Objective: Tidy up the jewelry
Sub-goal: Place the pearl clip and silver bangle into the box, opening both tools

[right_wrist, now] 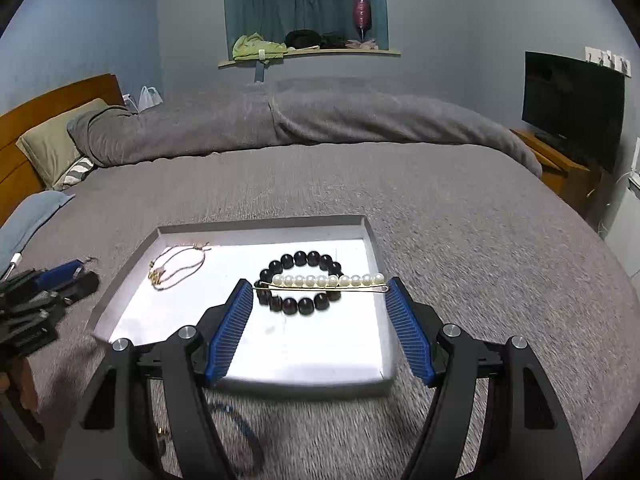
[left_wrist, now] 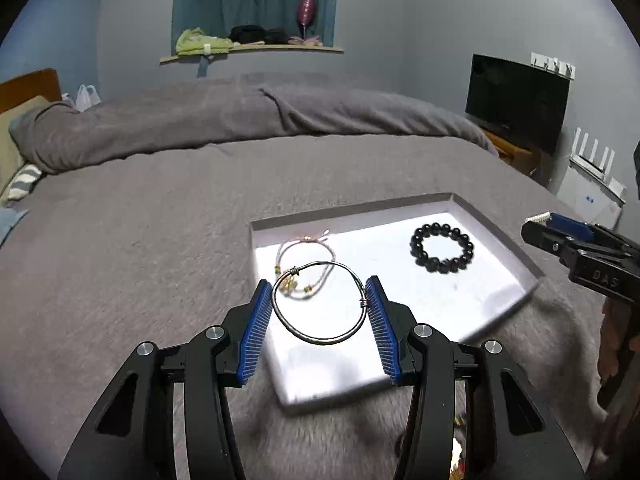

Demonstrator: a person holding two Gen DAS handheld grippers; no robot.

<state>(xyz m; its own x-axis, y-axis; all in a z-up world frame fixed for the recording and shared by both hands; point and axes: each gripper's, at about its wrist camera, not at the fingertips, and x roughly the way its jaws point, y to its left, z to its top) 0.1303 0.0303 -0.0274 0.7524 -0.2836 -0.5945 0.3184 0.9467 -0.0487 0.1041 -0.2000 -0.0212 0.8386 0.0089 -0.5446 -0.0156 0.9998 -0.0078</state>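
Observation:
My left gripper [left_wrist: 320, 292] is shut on a thin silver wire bangle [left_wrist: 320, 338], held by its sides above the near left part of a shallow white tray [left_wrist: 496, 294] on the grey bed. In the tray lie a black bead bracelet [left_wrist: 442, 247] and a thin pink cord bracelet [left_wrist: 306, 246]. My right gripper [right_wrist: 320, 286] is shut on a pearl hair clip [right_wrist: 328, 280], clamped end to end between its blue pads over the black bead bracelet [right_wrist: 301, 305]. The right gripper [left_wrist: 560, 232] also shows at the right edge of the left wrist view, and the left gripper [right_wrist: 68, 276] at the left edge of the right wrist view.
The tray [right_wrist: 124, 280] rests on a grey fuzzy bedspread [left_wrist: 140, 240]. A rolled grey duvet [right_wrist: 280, 120] lies across the far side. A dark TV [right_wrist: 572, 104] stands on a wooden stand at right. More small items [right_wrist: 240, 424] lie blurred on the bed below the right gripper.

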